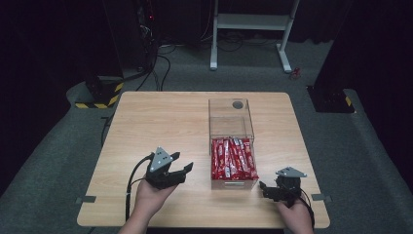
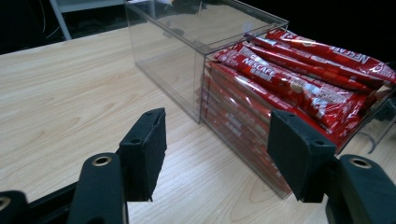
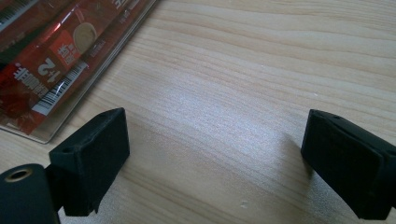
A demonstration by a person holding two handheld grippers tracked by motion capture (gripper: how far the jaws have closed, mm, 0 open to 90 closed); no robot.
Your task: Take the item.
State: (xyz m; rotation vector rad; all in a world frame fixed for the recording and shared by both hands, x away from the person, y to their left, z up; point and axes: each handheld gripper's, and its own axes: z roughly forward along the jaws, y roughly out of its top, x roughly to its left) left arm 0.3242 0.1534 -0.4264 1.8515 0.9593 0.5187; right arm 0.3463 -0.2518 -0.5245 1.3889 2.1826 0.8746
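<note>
A clear rectangular acrylic box (image 1: 232,141) stands on the light wooden table (image 1: 160,126), a little toward three o'clock from the table's centre, its long axis running from twelve to six o'clock. A partition splits it in two. The six o'clock compartment is packed with red foil coffee-stick sachets (image 1: 233,158) lying lengthwise, some heaped above the rim in the left gripper view (image 2: 299,84). The twelve o'clock compartment holds no sachets and is covered by a transparent lid with a round hole (image 1: 237,105).

The left gripper (image 1: 181,168) sits at about eight o'clock from the box, held in a hand, apart from the box wall, its jaws spread wide and gripping nothing; in its own view the pads frame the box's near corner. The right gripper (image 1: 265,189) rests at five o'clock from the box, just beside its near corner, jaws likewise wide apart and empty over bare wood (image 3: 219,112).

Open tabletop stretches from nine to twelve o'clock; the strip along the three o'clock edge is narrower.
</note>
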